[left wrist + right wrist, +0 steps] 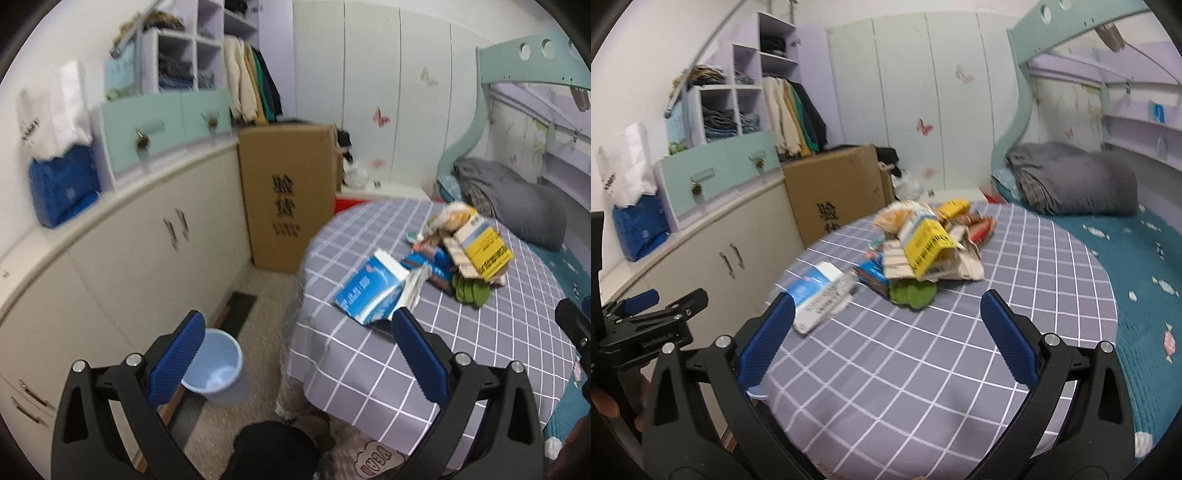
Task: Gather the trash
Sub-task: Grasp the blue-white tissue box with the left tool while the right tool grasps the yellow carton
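A pile of trash lies on the grey checked tablecloth [923,362]: a blue and white carton [369,291] [822,291], a yellow and white box [484,247] [927,243], green wrappers [471,291] [912,293] and snack packets [905,216]. A light blue bin [218,369] stands on the floor left of the table. My left gripper [297,328] is open and empty, hovering over the table's left edge, short of the carton. My right gripper [886,312] is open and empty above the cloth, just short of the pile.
A tall cardboard box [288,195] stands behind the table. White cabinets [147,251] run along the left wall, with a blue bag [62,188] on top. A bed with a grey blanket [1075,181] lies to the right. My left gripper shows in the right wrist view [646,317].
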### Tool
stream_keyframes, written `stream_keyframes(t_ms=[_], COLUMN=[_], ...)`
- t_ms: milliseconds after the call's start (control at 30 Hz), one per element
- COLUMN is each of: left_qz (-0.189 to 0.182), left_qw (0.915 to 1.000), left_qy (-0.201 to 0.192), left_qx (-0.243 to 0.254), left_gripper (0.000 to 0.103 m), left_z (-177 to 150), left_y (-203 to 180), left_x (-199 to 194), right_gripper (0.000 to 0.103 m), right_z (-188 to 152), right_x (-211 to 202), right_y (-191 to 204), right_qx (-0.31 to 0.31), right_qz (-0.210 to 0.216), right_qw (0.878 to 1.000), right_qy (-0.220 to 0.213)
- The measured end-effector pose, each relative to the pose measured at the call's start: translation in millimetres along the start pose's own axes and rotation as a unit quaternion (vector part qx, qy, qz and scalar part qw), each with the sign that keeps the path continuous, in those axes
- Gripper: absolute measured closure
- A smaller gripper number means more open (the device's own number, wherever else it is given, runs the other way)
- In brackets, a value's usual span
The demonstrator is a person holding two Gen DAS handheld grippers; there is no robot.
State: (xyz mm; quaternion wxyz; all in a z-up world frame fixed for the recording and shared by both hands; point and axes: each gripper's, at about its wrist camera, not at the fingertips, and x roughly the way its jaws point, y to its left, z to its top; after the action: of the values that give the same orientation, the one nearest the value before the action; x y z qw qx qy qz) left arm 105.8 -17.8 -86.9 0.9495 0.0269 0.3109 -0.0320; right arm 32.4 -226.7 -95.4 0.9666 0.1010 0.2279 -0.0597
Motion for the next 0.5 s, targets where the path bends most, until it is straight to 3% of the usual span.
stream_keyframes(t_ms=[233, 400, 433, 500], left_qz=[-0.048, -0.074, -0.077, -0.083], left_qw=[0.9965, 0.9915, 0.9903, 0.9878], left_qy=[0.045, 0.052, 0.054, 0.062], left_qx=[0.052, 0.093, 0.102, 0.116], left_gripper=[0.004, 0.005, 0.006, 0.021], left_z=[0, 1, 1, 1], left_y=[-38, -71, -77, -88], left_x=[53, 76, 79, 90], right_gripper=[0.005, 0.005, 0.005, 0.005], right_z=[-6, -12, -14, -15], right_x=[40, 57, 60, 67], right_y=[-26, -33, -34, -36], right_qx=[0.033, 0.042, 0.042, 0.044], right_qz=[-0.028, -0.031, -0.032, -0.03], right_qw=[0.998, 0.996, 0.996, 0.995], right_qy=[0.048, 0.072, 0.076, 0.082])
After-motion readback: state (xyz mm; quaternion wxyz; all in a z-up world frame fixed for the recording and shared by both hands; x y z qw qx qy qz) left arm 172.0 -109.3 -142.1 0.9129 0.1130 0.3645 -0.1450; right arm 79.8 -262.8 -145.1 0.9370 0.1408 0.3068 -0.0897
